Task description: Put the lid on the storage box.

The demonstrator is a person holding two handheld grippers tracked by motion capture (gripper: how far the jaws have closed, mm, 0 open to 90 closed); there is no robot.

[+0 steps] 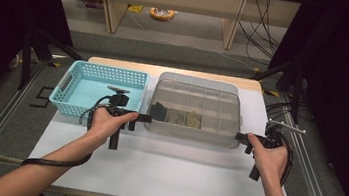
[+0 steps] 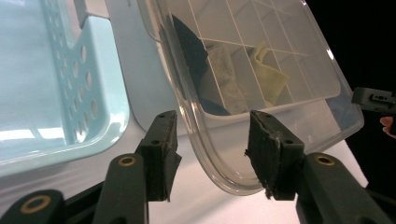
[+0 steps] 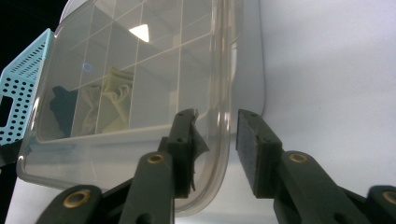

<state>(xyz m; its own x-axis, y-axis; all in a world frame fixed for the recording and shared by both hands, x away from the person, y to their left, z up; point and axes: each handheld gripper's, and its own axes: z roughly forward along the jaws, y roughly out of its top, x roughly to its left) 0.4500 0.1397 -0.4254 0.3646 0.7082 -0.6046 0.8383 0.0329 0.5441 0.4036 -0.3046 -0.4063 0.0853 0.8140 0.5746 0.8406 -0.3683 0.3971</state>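
Two tongs straddle the lidded clear box (image 1: 194,109) at frame centre on the tabletop (image 1: 164,167): left tongs (image 2: 212,144) and right tongs (image 3: 215,140) spread around opposite rims, pads not pressing. Box looks light, stiff, slippery; grip both rim lips evenly.

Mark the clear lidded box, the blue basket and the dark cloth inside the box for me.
clear lidded box (image 1: 199,83): high view, on the far edge of its lid.
blue basket (image 1: 64,98): high view, on its left wall.
dark cloth (image 2: 189,46): left gripper view, on the cloth's upper part, seen through the lid.
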